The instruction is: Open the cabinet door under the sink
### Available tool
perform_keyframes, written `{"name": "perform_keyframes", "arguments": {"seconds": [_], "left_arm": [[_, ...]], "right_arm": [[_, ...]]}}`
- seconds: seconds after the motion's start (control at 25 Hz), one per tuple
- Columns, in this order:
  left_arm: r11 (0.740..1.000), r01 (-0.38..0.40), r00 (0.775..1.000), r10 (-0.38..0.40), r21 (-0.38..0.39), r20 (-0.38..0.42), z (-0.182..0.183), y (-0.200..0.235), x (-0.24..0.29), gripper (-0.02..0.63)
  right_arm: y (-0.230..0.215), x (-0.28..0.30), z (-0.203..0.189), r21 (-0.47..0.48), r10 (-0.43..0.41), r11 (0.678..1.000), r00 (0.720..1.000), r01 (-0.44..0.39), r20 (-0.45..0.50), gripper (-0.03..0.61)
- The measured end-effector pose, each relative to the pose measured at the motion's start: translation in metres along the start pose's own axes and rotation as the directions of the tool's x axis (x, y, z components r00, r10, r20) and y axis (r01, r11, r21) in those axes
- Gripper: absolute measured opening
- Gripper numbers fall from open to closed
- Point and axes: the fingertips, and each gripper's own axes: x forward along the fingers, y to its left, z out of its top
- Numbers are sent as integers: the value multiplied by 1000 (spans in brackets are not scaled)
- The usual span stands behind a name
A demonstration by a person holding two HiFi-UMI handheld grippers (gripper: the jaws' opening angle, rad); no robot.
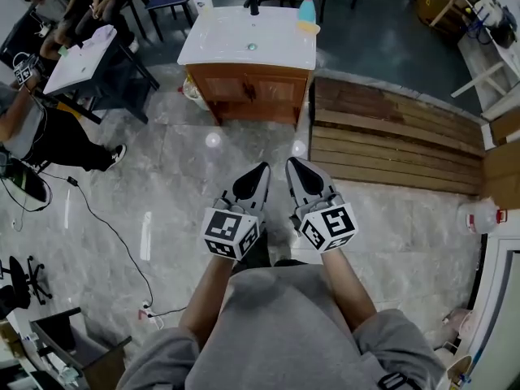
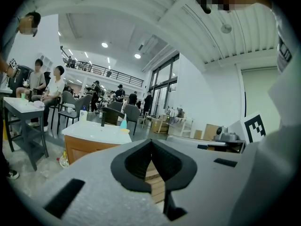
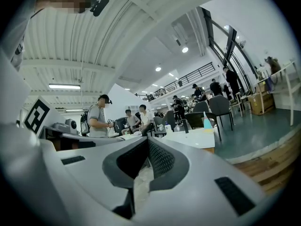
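The sink cabinet [image 1: 248,88] stands far ahead on the grey floor. It is brown wood with two doors, both closed, under a white basin top [image 1: 244,39] that carries a black faucet [image 1: 253,2] and a blue bottle [image 1: 307,8]. My left gripper [image 1: 260,170] and right gripper [image 1: 292,164] are side by side close to my body, well short of the cabinet and pointing toward it. Both are shut with nothing between the jaws. The left gripper view shows the cabinet [image 2: 82,147] beyond the left gripper [image 2: 151,141]. The right gripper view shows the basin top [image 3: 195,138] past the right gripper [image 3: 148,140].
A raised wooden plank platform [image 1: 390,140] lies right of the cabinet. People sit at a grey table [image 1: 89,55] at the left. A cable [image 1: 114,234] and power strip [image 1: 149,311] lie on the floor at the left. A plastic bag [image 1: 191,92] sits by the cabinet's left corner.
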Motion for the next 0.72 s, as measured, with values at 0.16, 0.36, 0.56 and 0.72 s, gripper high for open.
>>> {"name": "perform_keyframes", "arguments": {"seconds": [0.16,0.36,0.56,0.72], "left_arm": [[1000,-1,1000,1,-11,-8,6,33,19,8],[1000,0,1000,0,-24,-25,10,77,40,8],[999,3,999,-6,-50,-50,5,117,53,8],[997,15,998,-19,-71,-64,4,142,63,8]], "right_arm": [[-7,36,-1,3,-2,1000,1000,2,-13,9],[-15,84,-5,17,-13,1000,999,13,-31,10],[-17,124,-14,27,-30,999,998,31,-60,10],[-19,149,-20,29,-44,998,995,47,-84,10]]}}
